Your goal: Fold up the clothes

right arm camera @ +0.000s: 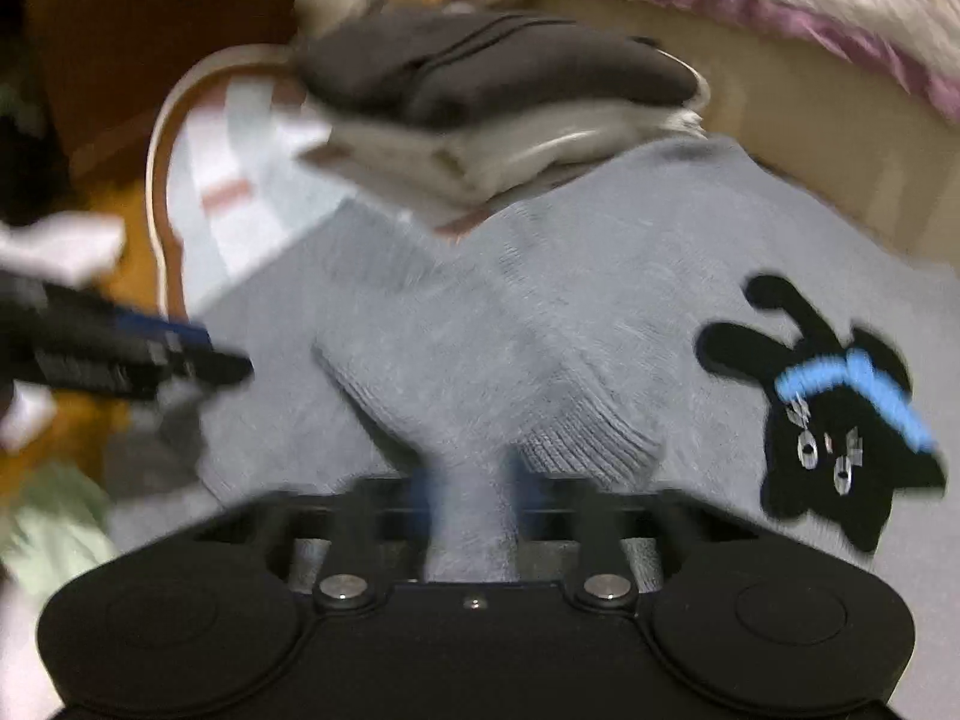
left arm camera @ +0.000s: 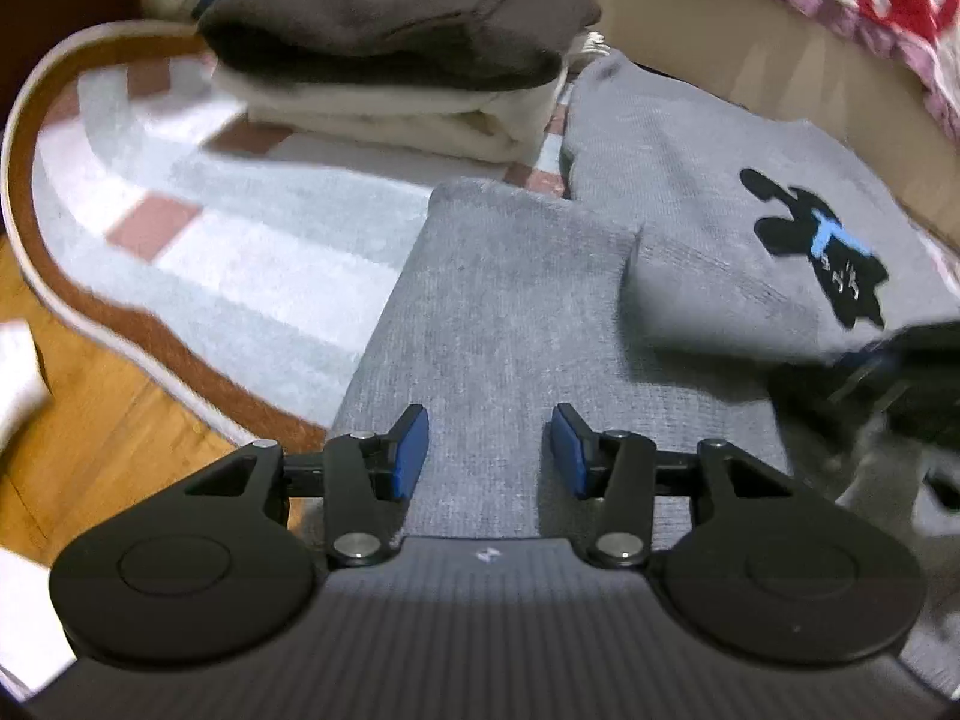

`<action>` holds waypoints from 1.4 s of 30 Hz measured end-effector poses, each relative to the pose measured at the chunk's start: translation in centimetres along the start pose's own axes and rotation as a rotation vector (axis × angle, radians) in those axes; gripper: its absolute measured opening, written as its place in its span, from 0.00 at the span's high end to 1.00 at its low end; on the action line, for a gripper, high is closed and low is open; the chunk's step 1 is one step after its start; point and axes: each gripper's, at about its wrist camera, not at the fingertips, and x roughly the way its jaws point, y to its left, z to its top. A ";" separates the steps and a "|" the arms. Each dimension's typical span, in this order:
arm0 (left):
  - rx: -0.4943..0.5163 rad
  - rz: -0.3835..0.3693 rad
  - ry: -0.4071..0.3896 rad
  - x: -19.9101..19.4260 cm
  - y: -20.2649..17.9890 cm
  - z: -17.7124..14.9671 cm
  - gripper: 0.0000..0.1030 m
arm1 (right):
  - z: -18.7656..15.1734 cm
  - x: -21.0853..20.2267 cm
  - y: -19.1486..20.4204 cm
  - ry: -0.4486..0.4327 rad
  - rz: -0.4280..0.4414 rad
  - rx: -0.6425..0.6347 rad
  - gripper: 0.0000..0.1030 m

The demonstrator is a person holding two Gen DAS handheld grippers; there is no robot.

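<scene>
A grey knit sweater point(left arm camera: 690, 180) with a black rabbit patch point(left arm camera: 816, 252) lies on the rug; one sleeve point(left arm camera: 498, 324) runs straight toward me. My left gripper point(left arm camera: 489, 450) is open just above that sleeve, blue pads point(left arm camera: 414, 450) apart, holding nothing. In the right wrist view the sweater point(right arm camera: 600, 300) fills the middle, the rabbit patch point(right arm camera: 840, 414) at right. My right gripper point(right arm camera: 471, 510) is shut on a fold of the grey sleeve cloth point(right arm camera: 468, 456). The left gripper shows blurred at the left edge point(right arm camera: 120, 354). The view is motion-blurred.
A stack of folded clothes, dark brown on cream point(left arm camera: 396, 48), sits on the checked rug point(left arm camera: 210, 198) behind the sweater. Wooden floor point(left arm camera: 90, 420) lies left. A bed edge with a quilt point(left arm camera: 870, 18) runs along the back right. Loose white cloth point(right arm camera: 60, 246) lies at left.
</scene>
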 end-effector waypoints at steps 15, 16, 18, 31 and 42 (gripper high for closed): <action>0.286 -0.143 -0.049 -2.0 -6.7 0.8 0.36 | -11.2 -13.2 -16.2 -0.035 0.005 0.852 0.90; 0.274 -0.143 -0.017 -1.5 -6.8 0.7 0.36 | -12.1 -13.9 -17.3 -0.030 0.003 0.908 0.89; 0.251 -0.135 0.021 -0.8 -6.9 0.4 0.36 | -13.9 -15.3 -19.5 -0.020 -0.002 1.021 0.81; 0.211 -0.089 0.084 0.7 -6.1 0.8 0.35 | -17.7 -15.8 -22.5 -0.136 0.010 1.336 0.81; 0.319 -0.069 0.063 -0.4 -7.9 1.3 0.29 | -15.8 -17.7 -21.6 -0.105 -0.201 1.142 0.84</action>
